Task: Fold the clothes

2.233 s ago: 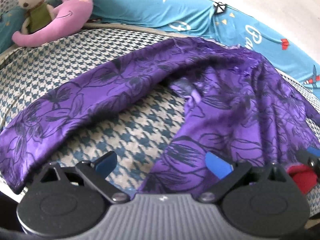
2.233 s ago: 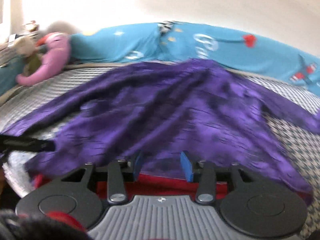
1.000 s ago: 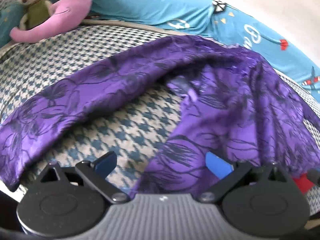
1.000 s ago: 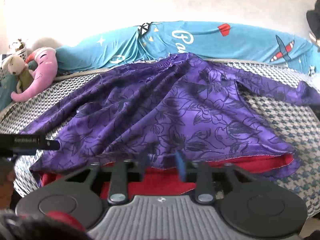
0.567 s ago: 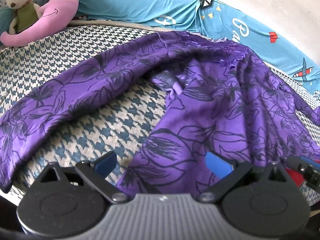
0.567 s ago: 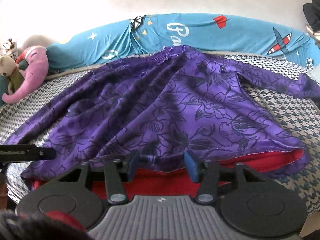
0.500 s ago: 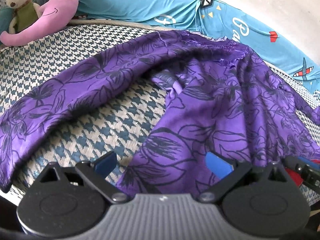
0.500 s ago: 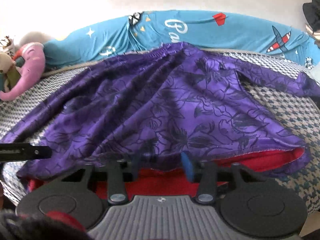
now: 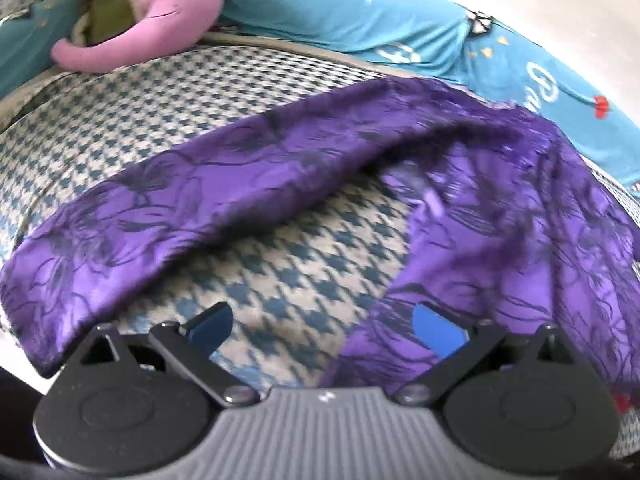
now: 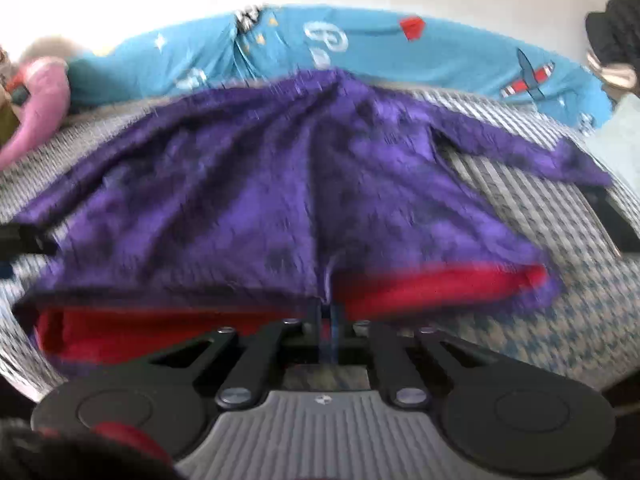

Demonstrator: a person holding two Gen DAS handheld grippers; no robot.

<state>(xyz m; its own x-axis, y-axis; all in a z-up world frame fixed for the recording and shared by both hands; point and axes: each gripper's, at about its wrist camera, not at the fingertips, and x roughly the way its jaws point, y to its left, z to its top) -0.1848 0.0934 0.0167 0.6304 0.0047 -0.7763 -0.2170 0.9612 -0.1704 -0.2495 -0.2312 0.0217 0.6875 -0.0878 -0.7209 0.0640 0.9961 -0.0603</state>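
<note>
Left wrist view, left to right:
- One rabbit soft toy (image 9: 100,4), upper left, leaning on one pink plush cushion (image 9: 160,24).
- One purple floral garment (image 9: 500,240): one sleeve (image 9: 168,216) runs from the lower left edge up to centre; the body fills the right half.
- One houndstooth bed cover (image 9: 152,112) beneath everything.
- One blue printed fabric (image 9: 360,12) along the upper edge, behind the garment.
- One left claw (image 9: 324,328), bottom centre, jaws spread wide with nothing between them; two blue pads, the left over bare bed cover, the right over the garment's lower edge.

Right wrist view, left to right (blurred):
- The pink plush cushion, far left edge.
- The garment spread across the middle of the frame; one second sleeve (image 10: 520,148) reaches toward the right edge. One red lining (image 10: 420,284) shows along its hem, lower centre.
- One right claw (image 10: 326,312), bottom centre, jaws drawn together and pinching the hem, where a fold of cloth rises from the fingertips.
- One dark object, upper right corner, too blurred to identify.
</note>
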